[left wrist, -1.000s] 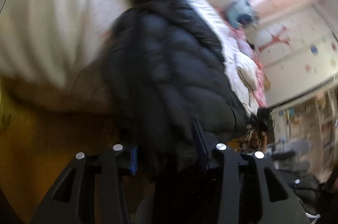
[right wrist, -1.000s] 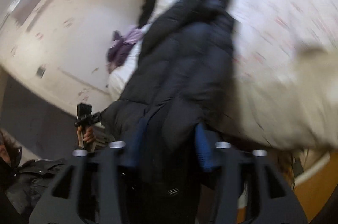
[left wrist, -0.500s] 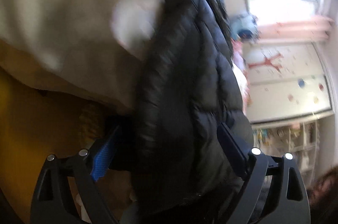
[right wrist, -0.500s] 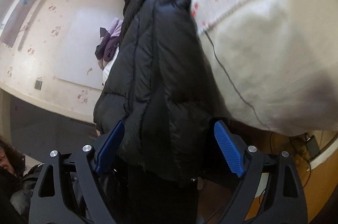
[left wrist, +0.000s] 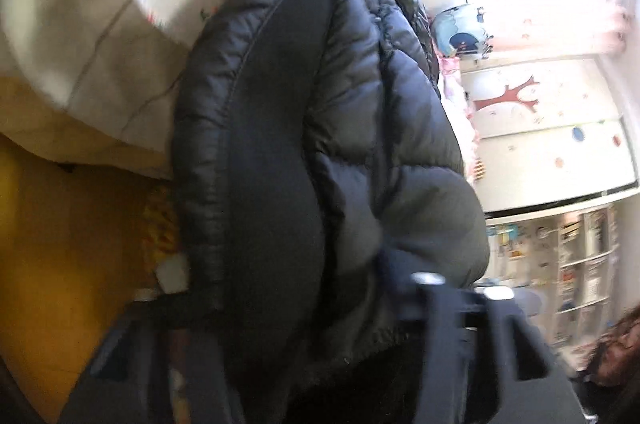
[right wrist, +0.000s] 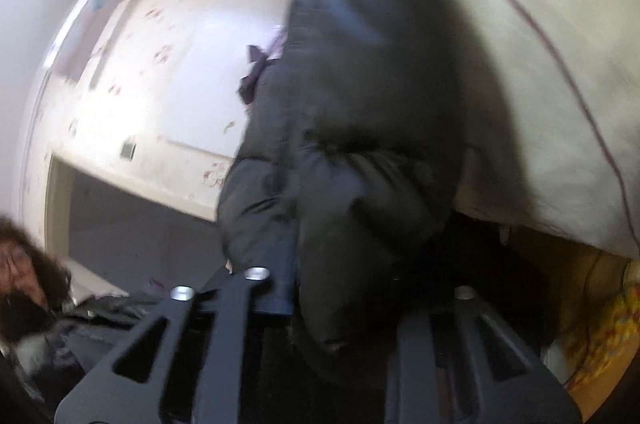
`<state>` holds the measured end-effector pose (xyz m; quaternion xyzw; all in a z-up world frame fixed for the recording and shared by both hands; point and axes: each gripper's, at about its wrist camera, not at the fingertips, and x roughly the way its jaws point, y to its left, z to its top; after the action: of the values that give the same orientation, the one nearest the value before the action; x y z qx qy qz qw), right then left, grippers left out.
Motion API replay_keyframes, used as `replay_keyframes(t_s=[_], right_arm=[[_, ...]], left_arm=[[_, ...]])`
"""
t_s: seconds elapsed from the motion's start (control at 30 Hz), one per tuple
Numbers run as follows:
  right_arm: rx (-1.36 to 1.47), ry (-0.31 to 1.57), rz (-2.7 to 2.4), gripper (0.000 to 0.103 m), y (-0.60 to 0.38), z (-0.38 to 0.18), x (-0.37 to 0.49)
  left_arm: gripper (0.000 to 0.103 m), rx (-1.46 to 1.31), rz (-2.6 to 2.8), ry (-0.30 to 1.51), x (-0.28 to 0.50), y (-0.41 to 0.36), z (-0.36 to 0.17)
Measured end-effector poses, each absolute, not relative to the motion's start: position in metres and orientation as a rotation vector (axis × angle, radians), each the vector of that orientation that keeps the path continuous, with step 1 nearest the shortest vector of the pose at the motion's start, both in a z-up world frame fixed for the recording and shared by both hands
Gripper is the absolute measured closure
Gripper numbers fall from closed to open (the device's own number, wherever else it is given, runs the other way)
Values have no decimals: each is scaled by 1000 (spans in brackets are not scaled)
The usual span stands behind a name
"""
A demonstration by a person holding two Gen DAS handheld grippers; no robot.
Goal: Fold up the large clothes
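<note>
A black puffer jacket lies on the bed, and its lower part hangs over the bed's edge towards both cameras. My left gripper is closing on the jacket's bottom hem. The padded fabric bulges between its blurred fingers. In the right wrist view the same jacket fills the middle. My right gripper is closing on its lower end, and a blue pad presses against the fabric. The other fingertips are hidden by the dark cloth.
The cream bed cover with a floral sheet runs beside the jacket, and it shows in the right wrist view too. Yellow floor lies below. A person sits low at the left. Shelves stand at the right.
Both grippers opened wide around the jacket's hanging end, then closed in on it. Both have sunk lower along the bed's edge, and the jacket now looms larger.
</note>
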<state>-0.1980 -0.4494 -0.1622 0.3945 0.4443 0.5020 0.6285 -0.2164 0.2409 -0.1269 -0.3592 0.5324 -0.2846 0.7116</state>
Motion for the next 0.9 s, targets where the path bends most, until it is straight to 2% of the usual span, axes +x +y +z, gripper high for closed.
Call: replay_keyframes(t_s=[0.03,0.1,0.17,0.23,0.27,0.3,0.33,0.37,0.4,0.43,0.47,0.57,0.63,0.67,0.7,0.77,0.83,0.9], right_arm=[[883,987,1172,91,-450,-150,-201],[862,921,1214,92,-451,-126,-206],[847,860,1283,92,-455,-98,-211],[838,878,1309,88,-458,-89,-209],[837,913,1299,82,-458,-94,-206],[838,950,1287,66,-459,-101,-202],[848,997,1257,56,-464,-115,-199],[862,1040,1225,34,-465,-128,-197],[874,1067,1209,28,-465,-136,-194],[882,1091,1194,28,-463,-147,-193],[898,1100,1188,28,-461,-156,-192],[939,1068,1185,28,-460,-167,-192],[947,1044,1189,30,-458,-169,-191],[946,1035,1192,42,-457,-170,-190],[940,1030,1195,61,-458,-173,-188],[898,1026,1180,84,-453,-168,-188],[854,1004,1171,88,-452,-160,-190],[829,975,1182,92,-450,-149,-194]], left_arm=[[80,-748,-611,1157,-220,237,-117],[87,-696,-612,1096,-225,237,-93],[88,-681,-674,1005,-236,236,-66],[88,-683,-737,984,-241,239,-54],[88,-684,-753,1008,-239,239,-56],[87,-689,-763,1045,-237,240,-64],[83,-700,-765,1075,-234,244,-72],[76,-724,-766,1109,-231,249,-82],[56,-756,-769,1131,-232,258,-93],[38,-796,-764,1141,-230,260,-103],[31,-823,-759,1144,-229,262,-111],[29,-890,-748,1146,-227,266,-130],[28,-906,-740,1153,-223,264,-137],[28,-908,-742,1151,-224,265,-140],[28,-907,-746,1152,-223,263,-140],[29,-910,-721,1125,-224,263,-141],[66,-908,-696,1108,-232,272,-141],[79,-831,-623,1110,-234,267,-133]])
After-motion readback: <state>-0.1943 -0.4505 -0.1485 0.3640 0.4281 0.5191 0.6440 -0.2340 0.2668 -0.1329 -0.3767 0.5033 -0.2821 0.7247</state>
